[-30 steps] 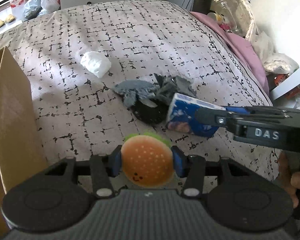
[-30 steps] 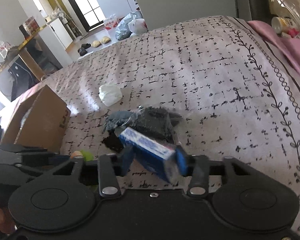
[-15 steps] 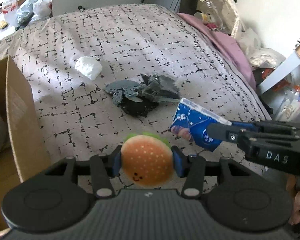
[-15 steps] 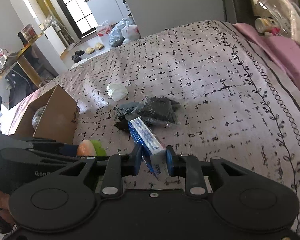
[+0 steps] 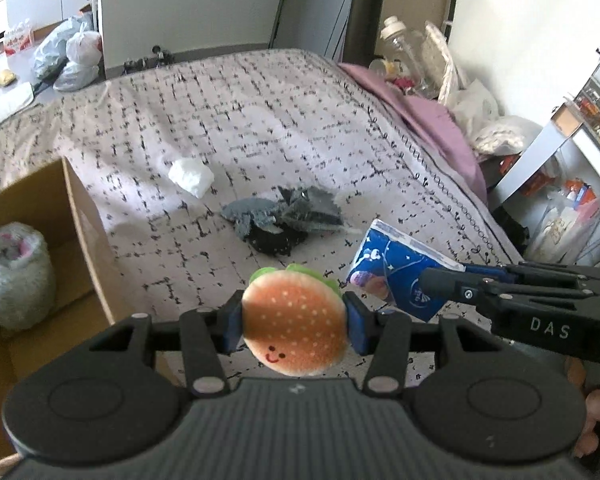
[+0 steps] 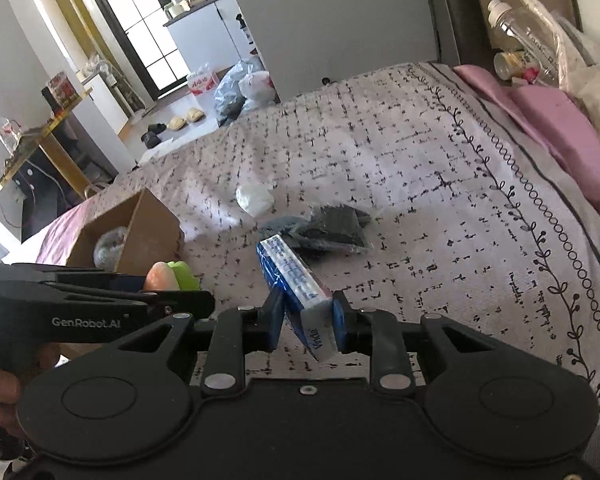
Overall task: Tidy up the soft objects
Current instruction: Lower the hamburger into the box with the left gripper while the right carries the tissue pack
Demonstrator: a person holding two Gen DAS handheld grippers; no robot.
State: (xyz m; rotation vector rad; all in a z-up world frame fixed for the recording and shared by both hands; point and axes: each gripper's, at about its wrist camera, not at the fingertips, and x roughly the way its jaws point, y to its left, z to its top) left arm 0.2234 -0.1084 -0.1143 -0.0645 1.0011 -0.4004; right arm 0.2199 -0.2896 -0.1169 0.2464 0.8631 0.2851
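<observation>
My left gripper [image 5: 295, 326] is shut on a plush hamburger [image 5: 295, 324] with a smiley face, held above the bed's near edge. My right gripper [image 6: 306, 322] is shut on a blue tissue pack [image 6: 296, 288], also seen at the right of the left wrist view [image 5: 396, 276]. The hamburger shows edge-on in the right wrist view [image 6: 168, 276]. On the bed lie a white wad [image 5: 191, 176] and a pile of grey and black cloth items [image 5: 284, 220]. A cardboard box [image 5: 88, 232] stands at the left with a bagged bundle [image 5: 16, 280] inside.
The patterned bedspread [image 5: 260, 128] has a purple sheet [image 5: 420, 128] along its right side. Bottles and bags [image 5: 412, 56] crowd the headboard corner. A white shelf with clutter [image 5: 572, 184] stands right of the bed. Plastic bags [image 6: 240, 88] lie on the floor beyond.
Both grippers have lifted and pulled back from the cloth pile with their objects. The box interior and its bagged bundle have come into view at the left.
</observation>
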